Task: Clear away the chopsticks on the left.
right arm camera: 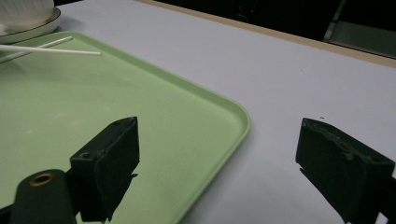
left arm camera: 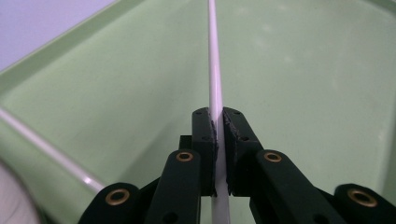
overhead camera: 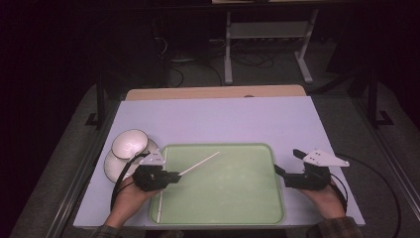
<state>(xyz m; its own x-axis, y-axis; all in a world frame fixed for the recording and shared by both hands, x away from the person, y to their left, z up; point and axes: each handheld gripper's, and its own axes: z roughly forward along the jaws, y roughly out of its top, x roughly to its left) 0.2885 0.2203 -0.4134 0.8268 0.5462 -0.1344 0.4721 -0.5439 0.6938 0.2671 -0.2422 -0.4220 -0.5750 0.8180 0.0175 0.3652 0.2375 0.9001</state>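
Two grippers work at a green tray (overhead camera: 257, 208): left gripper (overhead camera: 174, 175) clamps a white chopstick (overhead camera: 200, 163) above the tray's left side; right gripper (overhead camera: 288, 162) gapes beside its right edge. No readable writing.

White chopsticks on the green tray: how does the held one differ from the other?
The thin white chopstick in the left hand-held gripper is clamped at one end and angles out over the pale green plastic tray. The second thin white chopstick lies free along the tray's left edge, ungripped. Both are slim, white, and look alike.
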